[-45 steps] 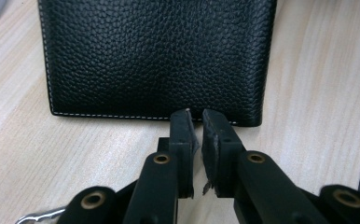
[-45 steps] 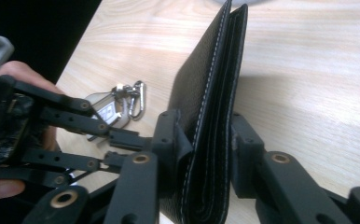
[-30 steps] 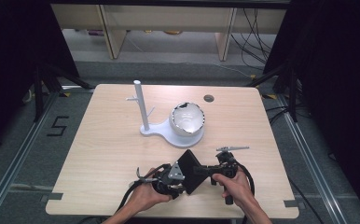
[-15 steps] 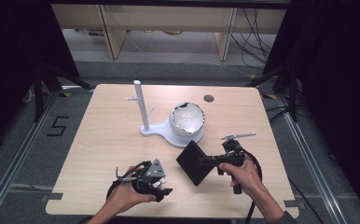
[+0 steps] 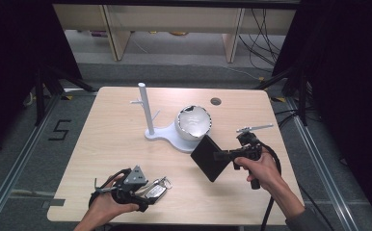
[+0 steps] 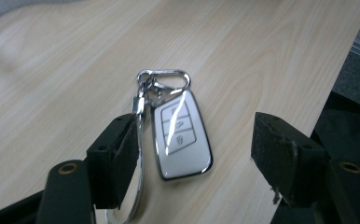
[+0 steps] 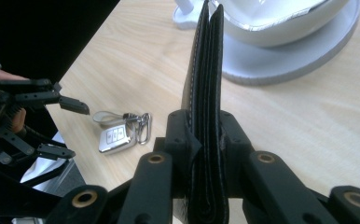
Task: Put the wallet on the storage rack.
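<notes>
A white, chrome-edged key fob (image 6: pixel 183 137) with a carabiner and strap lies flat on the wooden table (image 5: pixel 107 139) near its front left. My left gripper (image 6: pixel 194 140) stands open around the fob. Its jaws have just been opening, and the pads are clear of the fob's body. From above, the left gripper (image 5: pixel 145 192) sits just left of the key fob (image 5: pixel 156 189). My right gripper (image 7: pixel 207 130) is shut on a folded black wallet (image 7: pixel 208 84) and holds it on edge above the table. The high view shows the wallet (image 5: pixel 209 156) left of the right gripper (image 5: pixel 222 155).
A white stand (image 5: pixel 162 134) with an upright pole (image 5: pixel 145 108) carries a white bowl (image 5: pixel 192 122) at mid-table, just behind the wallet. A small round hole (image 5: pixel 216 101) is near the far edge. The left gripper (image 7: pixel 75 129) hovers at the front edge.
The left gripper has drawn away from the wallet to the front left and spread its jaws, leaving the key fob on the table. The right gripper has lifted the wallet and shifted right.
</notes>
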Demonstrator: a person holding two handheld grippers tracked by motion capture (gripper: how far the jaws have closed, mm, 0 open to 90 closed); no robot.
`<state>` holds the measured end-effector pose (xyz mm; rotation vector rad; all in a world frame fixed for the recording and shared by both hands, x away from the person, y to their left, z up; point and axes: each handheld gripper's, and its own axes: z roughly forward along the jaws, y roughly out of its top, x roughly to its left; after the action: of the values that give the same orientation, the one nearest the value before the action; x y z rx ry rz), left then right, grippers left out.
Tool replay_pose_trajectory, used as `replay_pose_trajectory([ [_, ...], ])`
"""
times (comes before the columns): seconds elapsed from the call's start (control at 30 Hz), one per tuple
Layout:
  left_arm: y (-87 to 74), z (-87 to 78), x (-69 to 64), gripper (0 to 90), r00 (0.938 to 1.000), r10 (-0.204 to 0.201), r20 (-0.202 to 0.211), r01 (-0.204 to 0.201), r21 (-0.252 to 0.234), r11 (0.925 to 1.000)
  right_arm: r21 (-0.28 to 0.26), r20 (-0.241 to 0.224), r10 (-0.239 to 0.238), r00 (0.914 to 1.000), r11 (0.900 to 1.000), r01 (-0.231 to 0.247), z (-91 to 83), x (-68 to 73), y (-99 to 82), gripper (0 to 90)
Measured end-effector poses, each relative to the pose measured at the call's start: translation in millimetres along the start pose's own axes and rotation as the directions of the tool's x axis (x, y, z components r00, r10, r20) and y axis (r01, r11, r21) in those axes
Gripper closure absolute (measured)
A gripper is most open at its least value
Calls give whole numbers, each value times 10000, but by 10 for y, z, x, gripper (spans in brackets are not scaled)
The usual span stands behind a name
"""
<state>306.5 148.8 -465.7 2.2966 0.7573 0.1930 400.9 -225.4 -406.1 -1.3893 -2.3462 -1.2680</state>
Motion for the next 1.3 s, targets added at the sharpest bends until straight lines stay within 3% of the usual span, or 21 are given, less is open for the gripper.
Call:
replay_pose_trajectory([
  [0.03, -30, -5, 7, 309, 9999, -116, -26, 117, 3, 9999, -56, -113, -124, 9999, 9999, 124, -16, -9, 34, 775],
  [0.07, -63, -13, 14, 304, 9998, -168, -50, 168, 31, 9999, -44, 72, 48, 10000, 10000, -48, -43, 17, 63, 775],
  [0.13, -93, -25, 25, 287, 9998, -177, -78, 178, 140, 9997, -109, 192, -84, 9998, 9999, 86, -90, 0, 138, 775],
  [0.27, -216, -64, 51, 264, 9988, -433, -237, 435, 86, 9990, -185, 228, -25, 9997, 9998, 29, -150, -28, 248, 775],
  [0.37, -303, -93, 71, 257, 9984, -491, -284, 495, 106, 9987, -162, 424, 387, 9984, 9991, -380, -204, -30, 350, 775],
  [0.4, -325, -95, 81, 252, 9983, -465, -358, 469, 105, 9988, -324, 487, 30, 9988, 9995, -14, -214, -64, 387, 775],
  [0.5, -379, -101, 88, 245, 9969, -698, -366, 703, 121, 9975, -504, 530, 193, 9984, 9986, -166, -242, -86, 477, 775],
  [0.63, -405, -131, 107, 235, 9963, -688, -519, 696, 133, 9975, -831, 659, 294, 9974, 9963, -239, -252, -139, 622, 775],
  [0.93, -455, -124, 86, 226, 9957, -601, -702, 612, 138, 9980, -1309, 889, 816, 9927, 9890, -695, -72, -313, 887, 775],
  [1.0, -457, -122, 85, 227, 9958, -603, -688, 616, 162, 9980, -1335, 917, 1208, 9884, 9851, -1080, -26, -322, 931, 775],
  [1.1, -457, -116, 81, 227, 9955, -649, -688, 660, 137, 9977, -1439, 983, 1247, 9873, 9835, -1099, 53, -367, 985, 775],
  [1.13, -459, -119, 79, 227, 9965, -612, -571, 624, 188, 9979, -1364, 910, 1613, 9827, 9795, -1482, 82, -355, 1004, 775],
  [1.2, -463, -105, 76, 227, 9957, -733, -573, 741, 126, 9972, -1503, 1109, 1357, 9845, 9815, -1183, 145, -398, 1041, 775],
  [1.23, -462, -108, 80, 227, 9960, -624, -641, 635, 158, 9979, -1501, 980, 1821, 9784, 9746, -1664, 211, -392, 1077, 775],
  [1.27, -463, -111, 78, 227, 9963, -584, -626, 597, 187, 9980, -1501, 980, 1821, 9784, 9746, -1664, 211, -392, 1077, 775],
  [1.3, -466, -104, 82, 227, 9962, -612, -621, 625, 187, 9979, -1577, 1118, 1519, 9821, 9784, -1333, 231, -422, 1085, 775],
])
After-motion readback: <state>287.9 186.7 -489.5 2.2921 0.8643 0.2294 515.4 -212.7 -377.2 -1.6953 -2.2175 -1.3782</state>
